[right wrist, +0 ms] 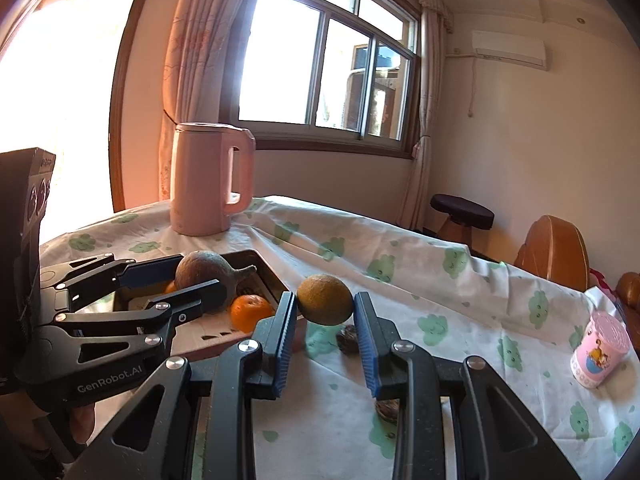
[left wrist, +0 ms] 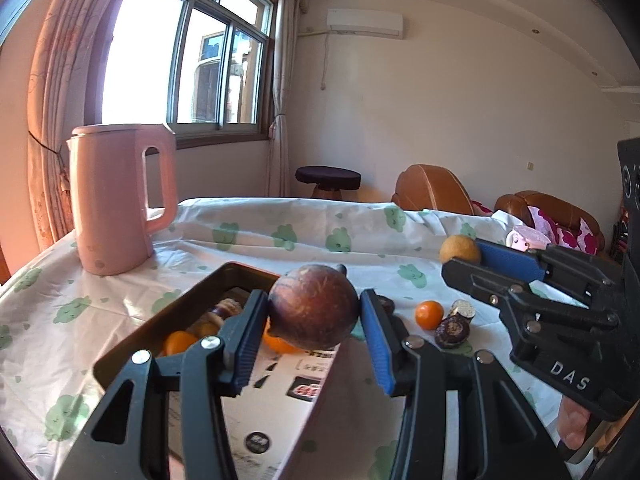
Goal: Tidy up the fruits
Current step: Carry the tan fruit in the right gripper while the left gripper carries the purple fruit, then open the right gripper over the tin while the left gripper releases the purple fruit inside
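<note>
My left gripper [left wrist: 314,300] is shut on a brown round fruit [left wrist: 314,312] with a short stem, held above the near end of a dark rectangular tray [left wrist: 188,294]. Tangerines [left wrist: 178,342] lie in the tray, and another shows just under the brown fruit. In the right wrist view my right gripper [right wrist: 325,300] is shut on a yellow-green round fruit [right wrist: 325,306], lifted off the cloth. That view also shows the left gripper [right wrist: 196,276] with the brown fruit [right wrist: 204,272] over the tray [right wrist: 266,270]. A loose tangerine [left wrist: 429,314] rests on the cloth beside two small dark round pieces [left wrist: 452,332].
A pink kettle [left wrist: 120,196] stands at the table's far left on the white cloth with green prints [left wrist: 280,236]. A pink cup [right wrist: 600,354] sits near the right edge. A printed white sheet [left wrist: 280,392] lies under my left gripper. A stool and brown sofa stand beyond the table.
</note>
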Action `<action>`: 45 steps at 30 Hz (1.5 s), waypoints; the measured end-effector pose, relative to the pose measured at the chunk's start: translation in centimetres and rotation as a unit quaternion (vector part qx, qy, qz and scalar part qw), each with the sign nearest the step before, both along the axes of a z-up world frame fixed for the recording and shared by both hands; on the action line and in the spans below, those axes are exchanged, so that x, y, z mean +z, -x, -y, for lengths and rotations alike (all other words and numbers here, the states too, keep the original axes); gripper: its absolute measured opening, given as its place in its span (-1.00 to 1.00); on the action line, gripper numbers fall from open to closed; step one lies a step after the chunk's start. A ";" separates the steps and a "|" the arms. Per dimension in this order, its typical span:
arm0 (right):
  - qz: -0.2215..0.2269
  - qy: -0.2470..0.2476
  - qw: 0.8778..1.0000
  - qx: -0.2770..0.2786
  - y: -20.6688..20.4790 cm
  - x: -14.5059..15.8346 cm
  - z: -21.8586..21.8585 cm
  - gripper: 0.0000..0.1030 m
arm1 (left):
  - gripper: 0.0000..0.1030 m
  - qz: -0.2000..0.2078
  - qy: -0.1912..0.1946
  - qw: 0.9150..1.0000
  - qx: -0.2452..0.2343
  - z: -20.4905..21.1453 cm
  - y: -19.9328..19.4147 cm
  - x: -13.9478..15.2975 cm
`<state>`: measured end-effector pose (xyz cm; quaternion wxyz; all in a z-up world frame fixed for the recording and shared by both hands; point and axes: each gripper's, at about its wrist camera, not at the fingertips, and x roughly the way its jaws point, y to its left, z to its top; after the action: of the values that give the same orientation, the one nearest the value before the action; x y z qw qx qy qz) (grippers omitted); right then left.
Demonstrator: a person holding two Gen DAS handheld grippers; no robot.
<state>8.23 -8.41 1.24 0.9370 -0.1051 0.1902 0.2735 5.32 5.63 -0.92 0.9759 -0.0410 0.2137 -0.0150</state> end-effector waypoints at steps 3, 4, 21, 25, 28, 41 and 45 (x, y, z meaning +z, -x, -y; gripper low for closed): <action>0.001 0.005 1.000 0.014 0.0 0.2 -1.5 -0.39 | -0.05 0.001 -0.001 1.000 0.011 -1.3 0.4 0.2; 0.001 0.006 1.000 0.018 0.0 0.2 -1.9 -0.39 | -0.05 0.002 -0.002 1.000 0.015 -1.7 0.5 0.3; -0.046 0.027 0.996 0.075 -0.6 -2.2 -8.6 -0.39 | -0.05 -0.016 0.020 0.996 0.088 -9.5 1.7 -1.1; -0.056 0.040 0.994 0.079 -0.9 -3.3 -9.8 -0.39 | -0.04 -0.027 0.022 0.995 0.088 -9.8 1.6 -1.6; -0.065 0.047 0.993 0.081 -1.1 -4.0 -10.4 -0.39 | -0.05 -0.031 0.023 0.996 0.084 -9.6 1.5 -1.9; -0.087 0.066 0.991 0.078 -2.0 -5.5 -11.1 -0.39 | -0.04 -0.048 0.012 0.996 0.077 -8.8 1.2 -2.4; -0.096 0.071 0.990 0.077 -2.3 -5.9 -11.3 -0.39 | -0.04 -0.059 0.013 0.995 0.077 -8.9 0.9 -2.6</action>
<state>10.50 2.90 -4.63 0.8806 -0.1592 0.2896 0.3397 4.42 14.50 -3.55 0.9591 -0.0712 0.2673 0.0595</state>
